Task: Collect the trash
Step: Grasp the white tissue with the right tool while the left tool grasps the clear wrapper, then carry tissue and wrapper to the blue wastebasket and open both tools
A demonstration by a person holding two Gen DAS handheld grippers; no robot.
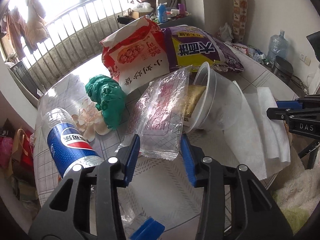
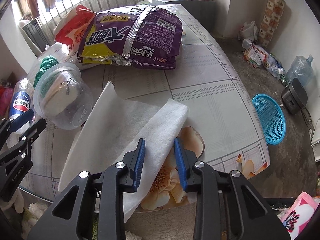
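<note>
Trash covers the near part of the table (image 2: 210, 100), which wears a checked, flower-printed cloth. A clear crinkled wrapper (image 1: 162, 118) lies flat with its near end between the 2 blue pads of the left gripper (image 1: 160, 152); the jaws stand apart on either side of it and do not press it, so this gripper is released. Just behind the wrapper a clear plastic cup (image 1: 212, 100) lies on its side with yellowish packaging inside, its mouth toward the wrapper. To the left lie a crumpled green bag (image 1: 105, 102) and a Pepsi bottle (image 1: 68, 140) on its side, the bottle close beside the left finger. Farther back stand a red and white snack bag (image 1: 136, 54) and a purple and yellow bag (image 2: 136, 38), touching each other.

A white paper sheet (image 2: 124, 132), partly folded over, hangs off the near table edge. The right gripper (image 2: 160, 160) straddles its folded part with jaws parted, unclenched. A blue mesh basket (image 2: 269, 119) sits on the floor to the right of the table.
</note>
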